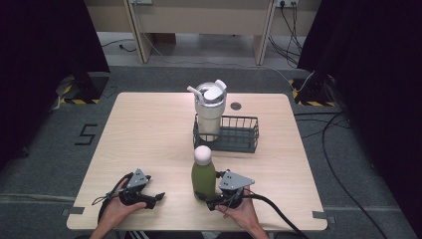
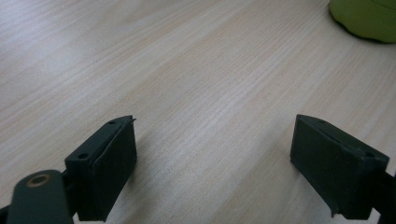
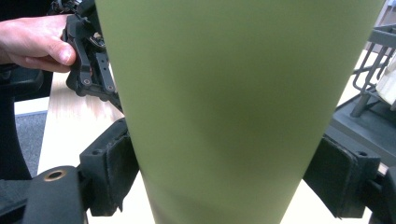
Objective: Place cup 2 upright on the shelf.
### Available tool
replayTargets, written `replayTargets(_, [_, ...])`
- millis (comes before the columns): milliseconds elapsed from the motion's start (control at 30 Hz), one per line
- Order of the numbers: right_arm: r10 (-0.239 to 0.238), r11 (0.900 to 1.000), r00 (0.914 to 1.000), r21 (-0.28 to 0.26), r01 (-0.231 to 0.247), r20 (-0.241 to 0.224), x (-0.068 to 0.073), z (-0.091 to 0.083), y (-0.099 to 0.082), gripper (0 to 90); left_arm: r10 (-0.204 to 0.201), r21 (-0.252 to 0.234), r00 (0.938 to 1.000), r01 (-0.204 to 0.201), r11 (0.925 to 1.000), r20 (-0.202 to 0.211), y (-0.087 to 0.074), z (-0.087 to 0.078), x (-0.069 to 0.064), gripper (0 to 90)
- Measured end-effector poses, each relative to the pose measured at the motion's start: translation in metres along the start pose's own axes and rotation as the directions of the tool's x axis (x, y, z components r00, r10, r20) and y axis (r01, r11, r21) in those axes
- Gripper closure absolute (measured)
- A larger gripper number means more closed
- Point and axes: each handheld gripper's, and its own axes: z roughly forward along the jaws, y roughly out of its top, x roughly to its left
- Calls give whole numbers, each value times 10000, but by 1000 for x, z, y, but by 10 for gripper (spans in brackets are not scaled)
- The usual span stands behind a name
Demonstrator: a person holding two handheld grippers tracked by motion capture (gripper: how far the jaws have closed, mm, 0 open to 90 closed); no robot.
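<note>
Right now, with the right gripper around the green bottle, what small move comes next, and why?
Probably lift the green bottle straight up a little. The right gripper has both jaws pressed on its lower body, so the grasp looks set, and the wire basket just behind it has free space beside the white tumbler. The left gripper is open, off to the side.

In the right gripper view, the green bottle is so close that its top and bottom are cut off. It hides most of the table and part of the wire basket. In the left gripper view, the bottle's base is cut off at the corner.
</note>
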Motion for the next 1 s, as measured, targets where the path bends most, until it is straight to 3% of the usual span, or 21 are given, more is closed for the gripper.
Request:
replayTargets(667, [-291,9991,9994,-286,297,194,6,8,0,208,-10,-13,10000,10,10000,-9,0,0,0,140])
replayTargets(1000, [-194,9988,9988,-435,214,454,3,-2,10,209,2,-1,10000,-2,10000,-6,0,0,0,140])
